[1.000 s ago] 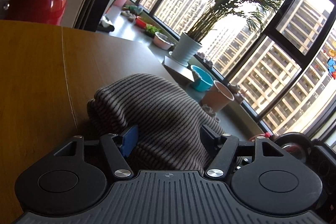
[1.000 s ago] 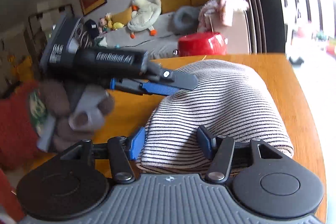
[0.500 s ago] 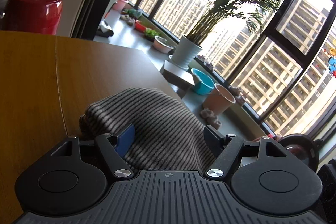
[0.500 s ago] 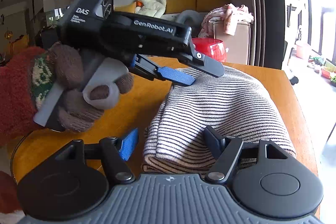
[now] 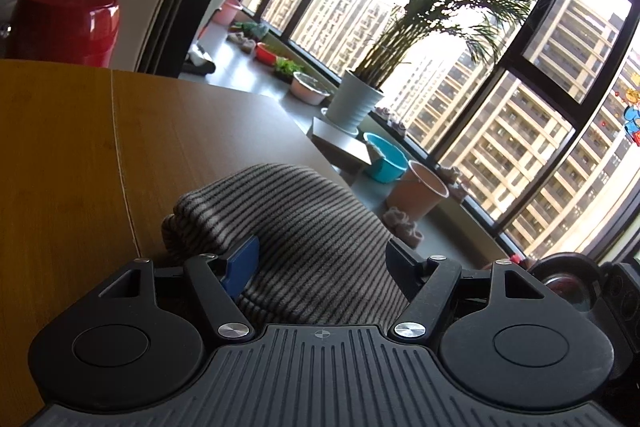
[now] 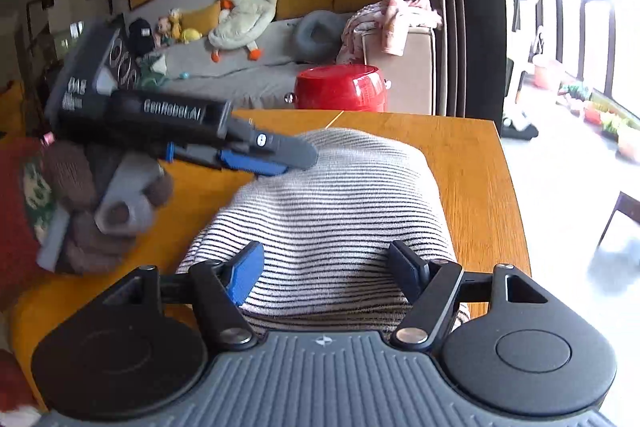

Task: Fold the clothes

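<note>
The folded striped garment (image 6: 332, 211) lies on the table (image 6: 472, 163) directly ahead of both released tools, right tool (image 6: 326, 273) at its near edge, left tool (image 5: 322, 263) over its left side.

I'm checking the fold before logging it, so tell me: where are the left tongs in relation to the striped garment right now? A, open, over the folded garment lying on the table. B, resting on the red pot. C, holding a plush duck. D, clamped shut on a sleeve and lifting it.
A: the left tongs are spread open with the folded striped garment below and between them, lying on the wooden table.
</note>
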The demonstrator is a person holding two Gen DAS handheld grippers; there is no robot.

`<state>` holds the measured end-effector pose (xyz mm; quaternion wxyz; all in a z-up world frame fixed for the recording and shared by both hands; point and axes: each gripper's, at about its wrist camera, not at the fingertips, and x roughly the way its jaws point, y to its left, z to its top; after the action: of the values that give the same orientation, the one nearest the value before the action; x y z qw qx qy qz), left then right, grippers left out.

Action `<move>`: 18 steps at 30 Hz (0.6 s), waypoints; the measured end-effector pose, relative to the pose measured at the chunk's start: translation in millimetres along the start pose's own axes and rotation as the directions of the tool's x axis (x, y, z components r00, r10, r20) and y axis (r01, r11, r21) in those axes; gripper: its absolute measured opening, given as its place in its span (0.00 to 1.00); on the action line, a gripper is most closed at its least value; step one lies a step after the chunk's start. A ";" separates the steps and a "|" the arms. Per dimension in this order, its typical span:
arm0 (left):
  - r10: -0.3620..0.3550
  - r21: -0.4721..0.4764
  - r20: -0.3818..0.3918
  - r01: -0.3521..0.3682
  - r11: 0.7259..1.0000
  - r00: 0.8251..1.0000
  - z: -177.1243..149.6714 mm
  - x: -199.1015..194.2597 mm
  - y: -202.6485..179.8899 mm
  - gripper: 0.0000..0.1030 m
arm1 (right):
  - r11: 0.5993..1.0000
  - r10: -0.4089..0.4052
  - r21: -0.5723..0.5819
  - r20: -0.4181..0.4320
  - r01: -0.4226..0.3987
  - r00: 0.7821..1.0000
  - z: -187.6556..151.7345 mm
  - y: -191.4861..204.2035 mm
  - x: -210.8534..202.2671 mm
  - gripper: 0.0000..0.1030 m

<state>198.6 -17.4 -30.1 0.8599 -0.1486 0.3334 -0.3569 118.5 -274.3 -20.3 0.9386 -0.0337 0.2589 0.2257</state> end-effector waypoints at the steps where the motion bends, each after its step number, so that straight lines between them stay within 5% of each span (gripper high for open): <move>1: 0.003 0.003 -0.001 -0.003 1.000 1.000 0.0 -0.2 0.1 0.73 | 0.999 -0.024 -0.048 0.009 0.024 1.000 -2.3 8.5 -0.6 0.70; 6: 0.014 0.006 -0.008 -0.014 1.000 1.000 -0.8 -1.0 3.0 0.73 | 0.992 0.083 0.098 0.026 -0.086 0.996 15.4 -22.3 -16.8 0.71; 10: 0.044 0.002 -0.018 -0.044 0.999 0.999 -1.5 -4.9 1.1 0.74 | 0.971 0.056 0.230 0.035 -0.063 0.998 22.0 -63.8 -16.4 0.76; 14: 0.109 0.003 -0.036 -0.109 0.994 0.993 -1.0 -16.1 -8.5 0.74 | 0.928 0.127 0.362 -0.078 -0.090 0.989 11.3 -91.3 21.6 0.76; 16: 0.140 0.012 -0.035 -0.139 0.990 0.990 -3.9 -28.0 -17.7 0.83 | 0.914 0.158 0.393 -0.117 -0.101 0.980 1.6 -92.0 34.3 0.76; 18: 0.149 0.016 -0.045 -0.149 0.989 0.988 -9.1 -36.2 -25.4 0.84 | 0.927 0.145 0.363 -0.115 -0.094 0.983 -0.4 -82.0 31.3 0.74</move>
<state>160.4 -9.5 -7.3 0.8772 -0.1094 0.3609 -0.2971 178.4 -335.1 -40.7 0.8932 0.1368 0.3619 0.2290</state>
